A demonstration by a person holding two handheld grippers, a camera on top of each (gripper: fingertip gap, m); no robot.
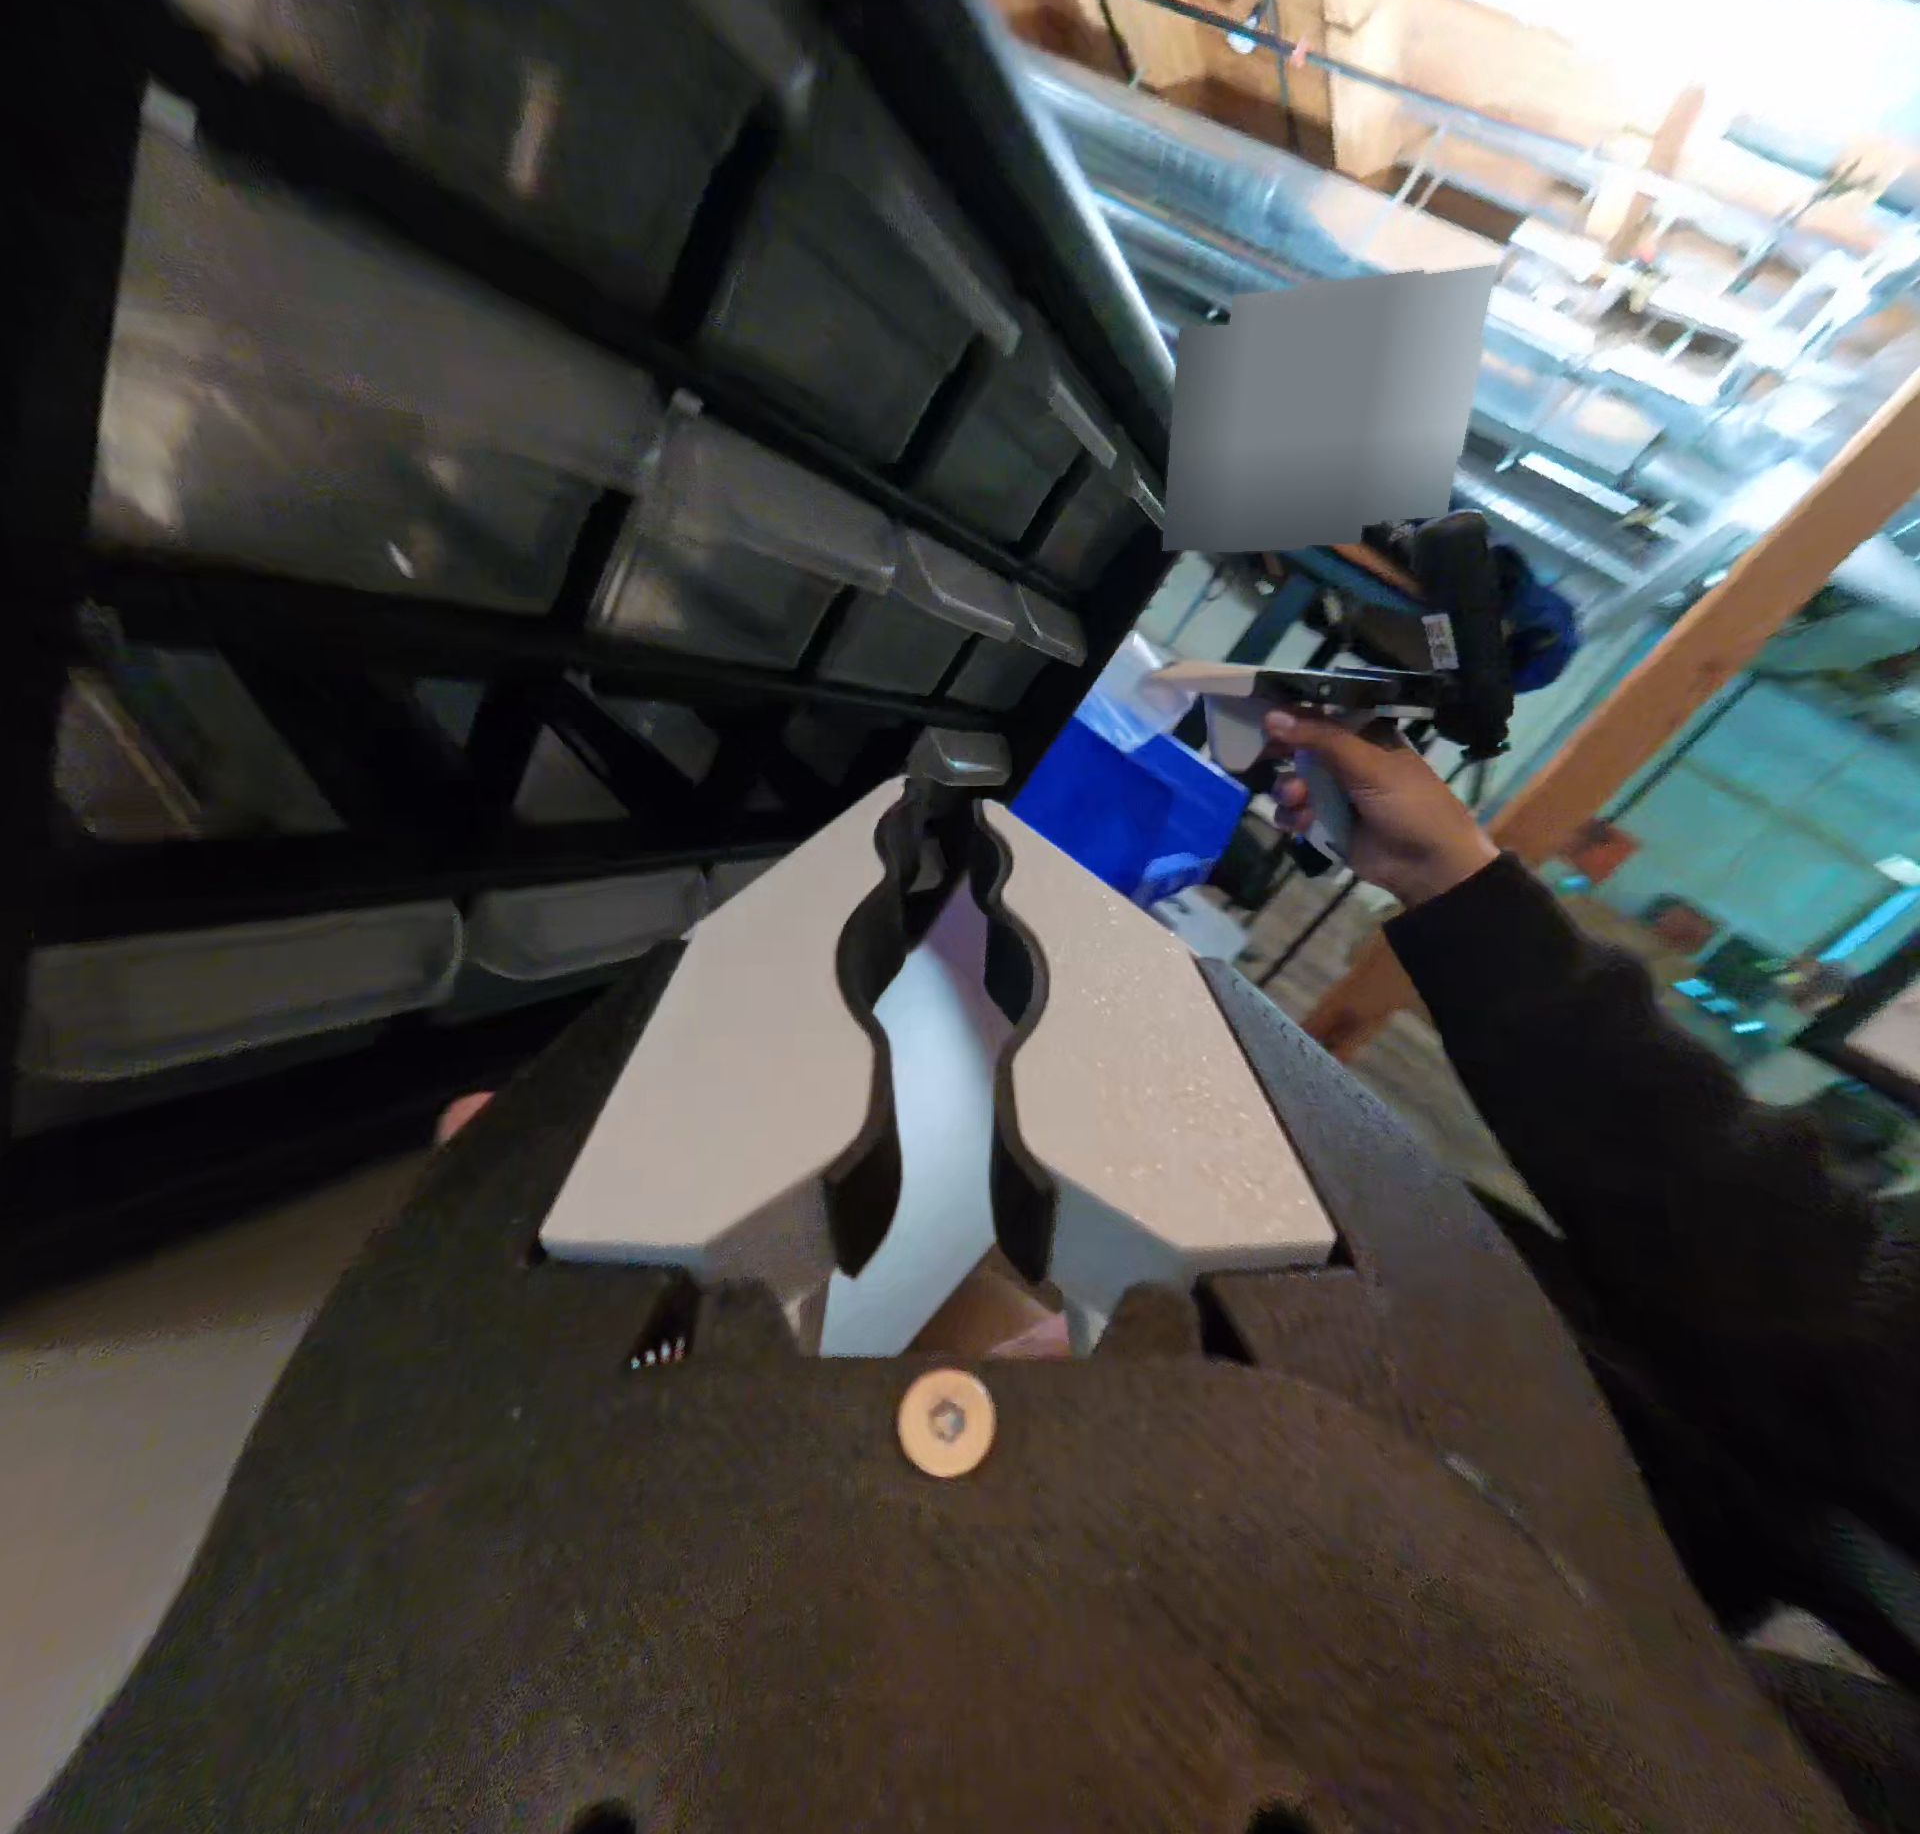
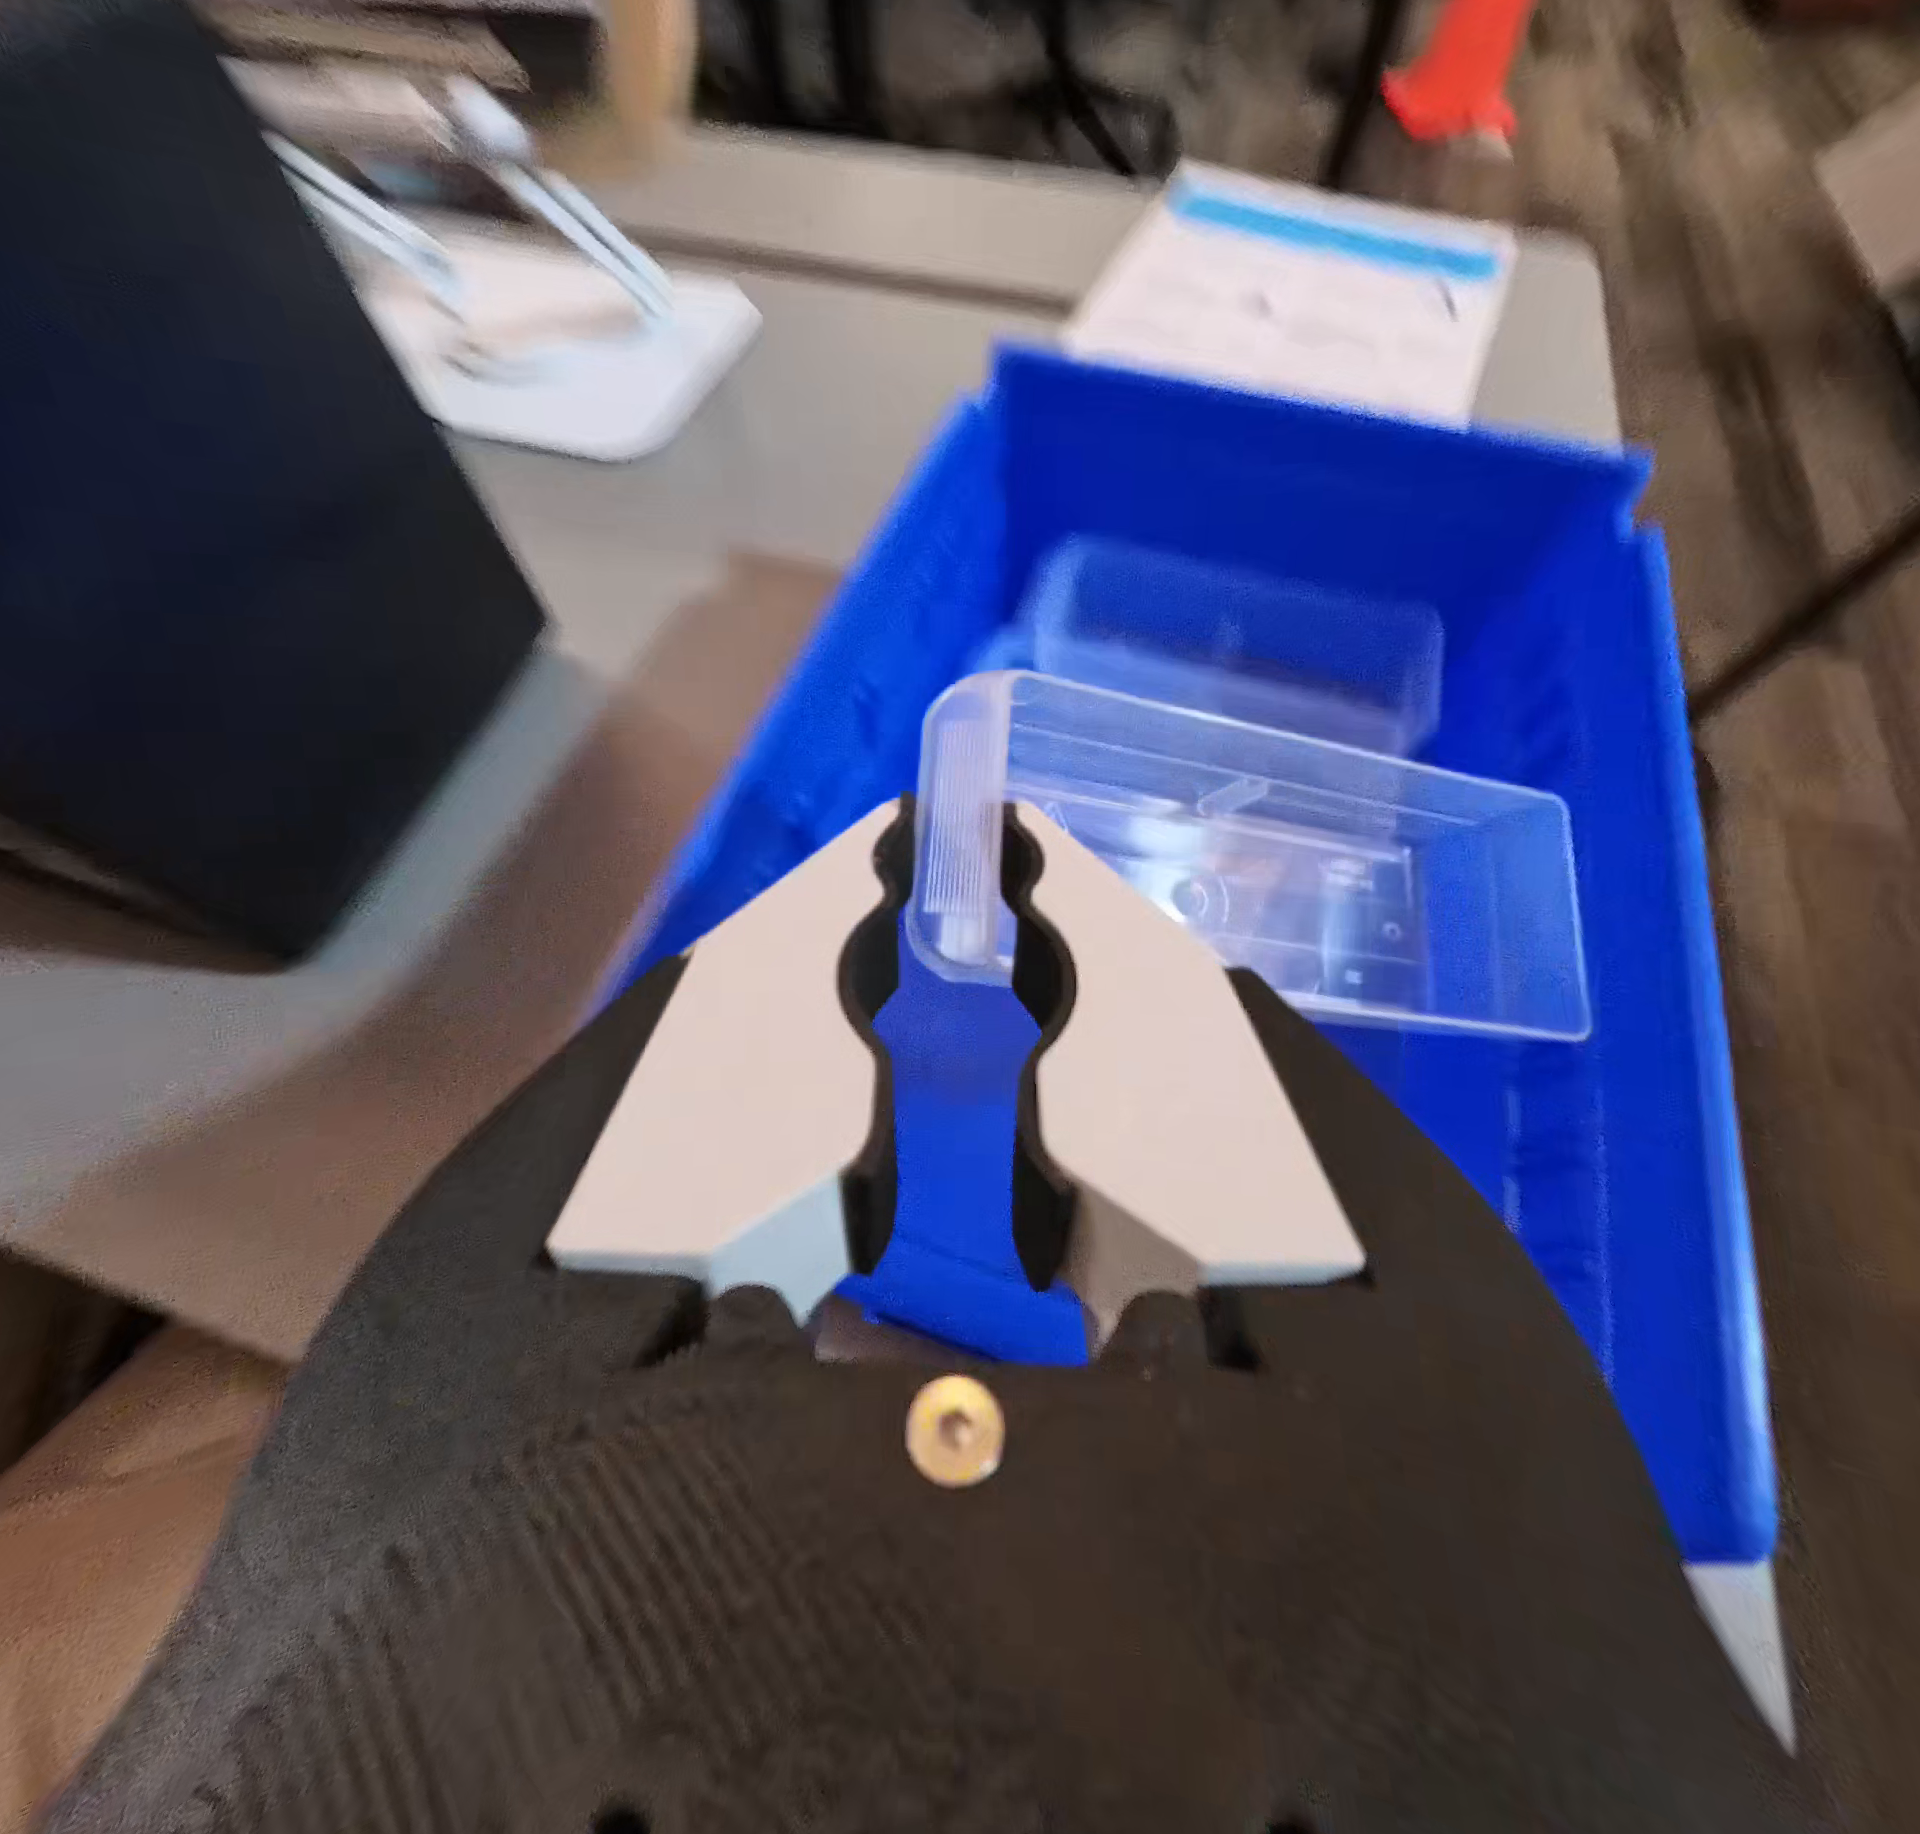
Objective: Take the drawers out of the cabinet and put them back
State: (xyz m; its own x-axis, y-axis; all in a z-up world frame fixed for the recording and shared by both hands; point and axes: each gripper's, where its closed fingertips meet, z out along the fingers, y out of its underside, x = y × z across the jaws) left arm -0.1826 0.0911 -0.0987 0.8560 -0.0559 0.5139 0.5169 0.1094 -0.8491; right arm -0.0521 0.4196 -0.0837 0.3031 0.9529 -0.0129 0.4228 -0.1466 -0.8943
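Over the blue bin (image 2: pixel 1299 527), 1 clear drawer (image 2: pixel 1299 880) is held by its tab in the closed right gripper (image 2: pixel 961 849)
At the cabinet (image 1: pixel 436 579), the left gripper (image 1: pixel 940 823) pinches a drawer tab (image 1: pixel 961 756); pull straight along the slot, keep the right drawer level, and lower it beside the second drawer (image 2: pixel 1236 631) before letting go

Two drawers (image 2: pixel 1236 631) in bin (image 2: pixel 1621 849)

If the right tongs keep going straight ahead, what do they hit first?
The right tongs, shut on a clear drawer, point into the blue bin. Likely first contact is the second clear drawer lying there, then the bin floor; depth unclear.
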